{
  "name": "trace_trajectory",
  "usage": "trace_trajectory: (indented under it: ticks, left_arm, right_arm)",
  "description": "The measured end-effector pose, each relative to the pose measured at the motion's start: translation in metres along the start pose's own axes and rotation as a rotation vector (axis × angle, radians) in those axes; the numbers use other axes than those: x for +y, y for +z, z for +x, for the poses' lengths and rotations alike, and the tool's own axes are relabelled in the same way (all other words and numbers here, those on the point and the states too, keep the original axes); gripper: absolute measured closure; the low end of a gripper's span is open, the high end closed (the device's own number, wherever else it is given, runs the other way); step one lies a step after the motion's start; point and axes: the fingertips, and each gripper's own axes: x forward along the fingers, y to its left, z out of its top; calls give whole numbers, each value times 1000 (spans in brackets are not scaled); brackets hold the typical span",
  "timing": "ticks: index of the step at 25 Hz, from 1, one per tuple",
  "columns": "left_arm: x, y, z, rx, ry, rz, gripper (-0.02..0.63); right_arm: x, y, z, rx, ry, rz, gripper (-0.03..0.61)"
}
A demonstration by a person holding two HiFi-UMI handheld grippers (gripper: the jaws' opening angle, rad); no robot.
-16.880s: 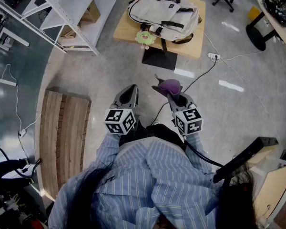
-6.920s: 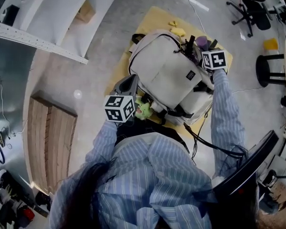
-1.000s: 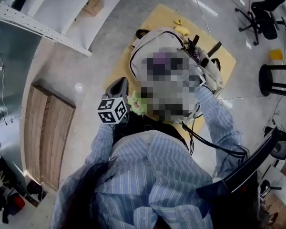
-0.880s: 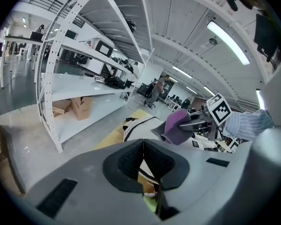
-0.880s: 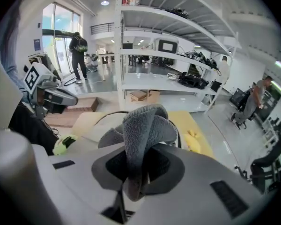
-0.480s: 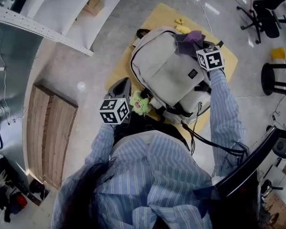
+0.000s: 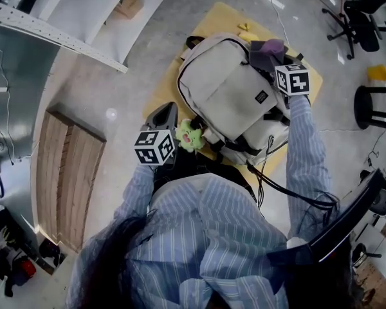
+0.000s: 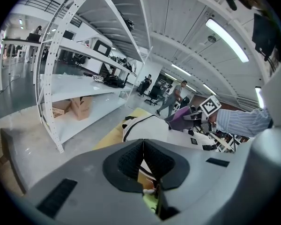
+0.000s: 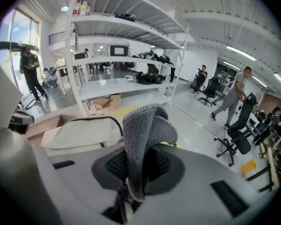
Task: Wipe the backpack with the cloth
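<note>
Head view: the pale backpack (image 7: 228, 95) lies on the wooden bench (image 7: 162, 85). The purple cloth (image 7: 267, 48) sits at its far corner, pinched in the right hand-held gripper (image 7: 273, 63). The left hand-held gripper (image 7: 164, 114), jaws closed on nothing, hovers beside a green plush toy (image 7: 190, 136).

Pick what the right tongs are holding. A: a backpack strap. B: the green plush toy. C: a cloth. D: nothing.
C: in the right gripper view the right tongs are shut on the cloth, which loops up from between the jaws. The head view shows it by the far end of the backpack.
</note>
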Motion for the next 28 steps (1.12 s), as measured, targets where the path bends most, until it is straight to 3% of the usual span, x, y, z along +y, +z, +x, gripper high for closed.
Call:
trace_trajectory:
  ticks: [8,18,24,28]
  left_arm:
    - [-12,-6,2,7,-24,10,609]
    - [-32,-15,2,10,-61,31,609]
    - [-47,-21,3,21,-88,47,609]
    - [-56,-24,3,25,-101,58,609]
  right_arm:
    - [107,29,-75,-144,230,-85,537]
    - [252,-46,-130,-63,508,-68,537]
    - [291,-87,-131,18,556,-92,537]
    - [264,-96,-117,26,483,-84,537]
